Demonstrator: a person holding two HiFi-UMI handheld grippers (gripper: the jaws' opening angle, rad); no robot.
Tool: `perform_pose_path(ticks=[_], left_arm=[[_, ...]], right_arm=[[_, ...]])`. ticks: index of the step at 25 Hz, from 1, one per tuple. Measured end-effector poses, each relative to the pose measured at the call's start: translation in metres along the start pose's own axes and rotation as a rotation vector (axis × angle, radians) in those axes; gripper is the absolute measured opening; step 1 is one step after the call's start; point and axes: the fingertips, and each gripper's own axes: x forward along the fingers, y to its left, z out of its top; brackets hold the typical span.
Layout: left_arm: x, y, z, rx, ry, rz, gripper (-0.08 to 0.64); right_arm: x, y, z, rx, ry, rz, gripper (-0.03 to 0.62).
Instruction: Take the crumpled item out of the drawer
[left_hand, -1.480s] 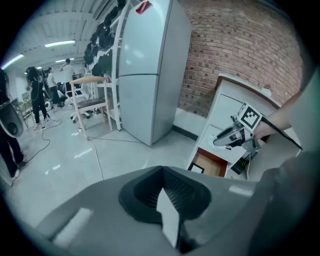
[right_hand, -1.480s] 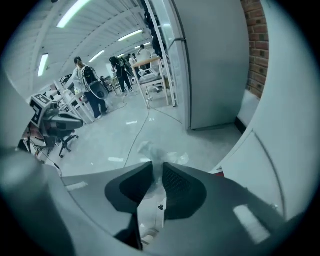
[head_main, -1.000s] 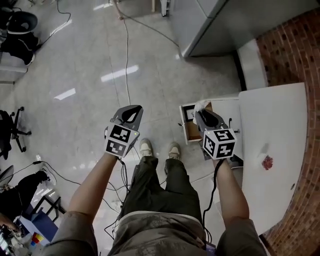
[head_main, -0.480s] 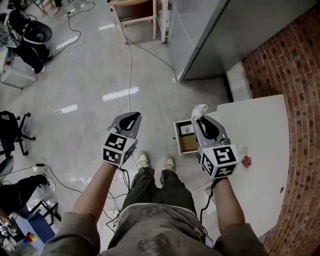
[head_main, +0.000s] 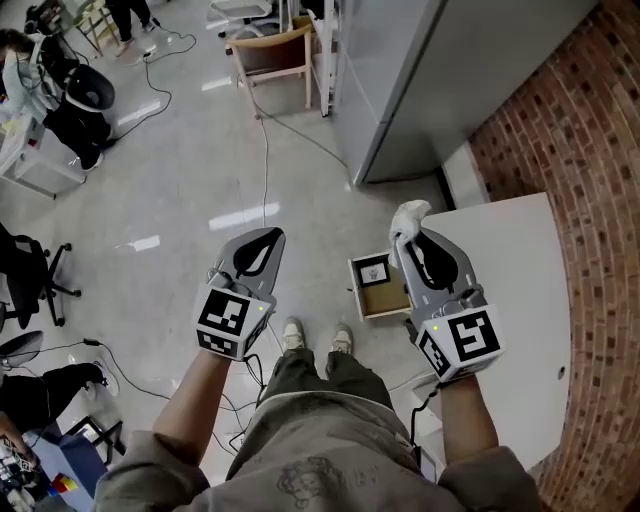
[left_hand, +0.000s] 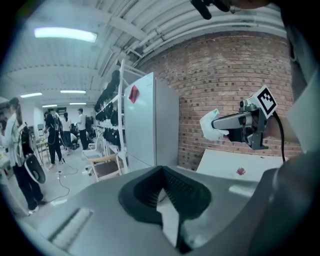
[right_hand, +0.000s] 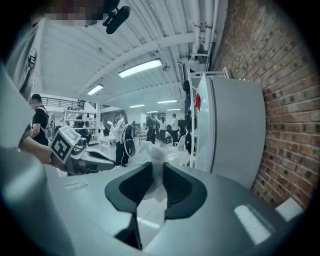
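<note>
Ceiling strip lights (right_hand: 141, 67) glare off glossy floor (head_main: 238, 215); gripper views fisheye-warped.

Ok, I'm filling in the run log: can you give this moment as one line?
right gripper: shut on crumpled white item | left gripper: shut, empty | drawer: open, item out

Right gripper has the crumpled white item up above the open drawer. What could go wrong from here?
The right gripper pinches the crumpled item only at its jaw tips, most of the wad sticking out past them, so it may slip free.
The drawer stands open below; a dropped item could fall back in or onto the floor.
</note>
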Motion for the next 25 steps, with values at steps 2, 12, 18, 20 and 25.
perform_pose_path(ticks=[2, 12, 18, 20, 25], left_arm=[[-0.015, -0.006, 0.023, 0.035, -0.046, 0.000, 0.000], [-0.085, -0.029, 0.118, 0.179, -0.263, 0.026, 0.000], [-0.114, -0.034, 0.153, 0.216, -0.333, 0.073, 0.000], [-0.122, -0.039, 0.159, 0.233, -0.340, 0.083, 0.000], [-0.138, -0.047, 0.167, 0.278, -0.354, 0.082, 0.000]], right_arm=[[-0.013, 0.007, 0.021, -0.013, -0.035, 0.001, 0.100], [-0.069, 0.052, 0.111, -0.106, -0.193, 0.022, 0.101], [-0.097, 0.067, 0.147, -0.174, -0.281, 0.008, 0.101], [-0.102, 0.069, 0.150, -0.182, -0.288, 0.006, 0.101], [-0.108, 0.076, 0.154, -0.201, -0.309, 0.003, 0.100]])
